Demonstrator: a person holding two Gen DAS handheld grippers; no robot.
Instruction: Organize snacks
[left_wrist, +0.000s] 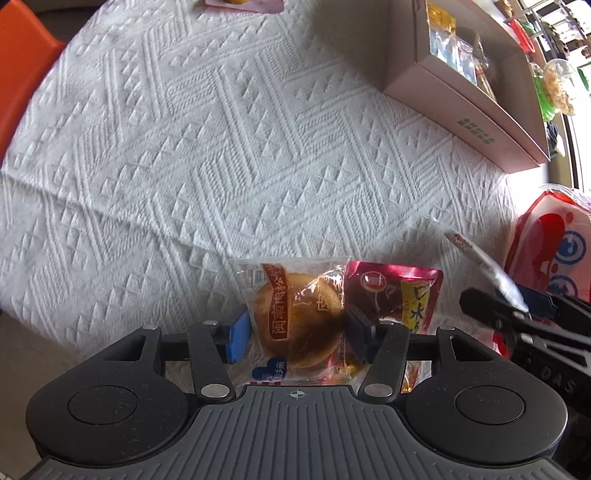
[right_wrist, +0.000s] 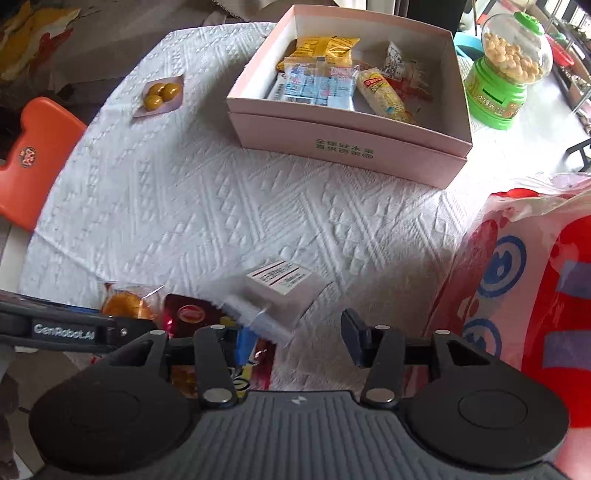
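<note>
My left gripper (left_wrist: 295, 332) is open, its fingers either side of a clear-wrapped round pastry (left_wrist: 299, 317) lying on the white cloth. A dark red snack pack (left_wrist: 391, 295) lies just right of it. My right gripper (right_wrist: 299, 339) is open. A clear packet with a white label (right_wrist: 275, 291) rests against its left finger, tilted up off the cloth. The pink open box (right_wrist: 347, 136) holds several snack packs at the far side. The pastry (right_wrist: 127, 304) and red pack (right_wrist: 188, 314) also show in the right wrist view.
A small pink tray of yellow balls (right_wrist: 160, 96) lies far left on the cloth. A green candy dispenser (right_wrist: 506, 74) stands right of the box. A big red-and-pink bag (right_wrist: 524, 288) fills the right. An orange chair (right_wrist: 29, 158) stands at the left edge.
</note>
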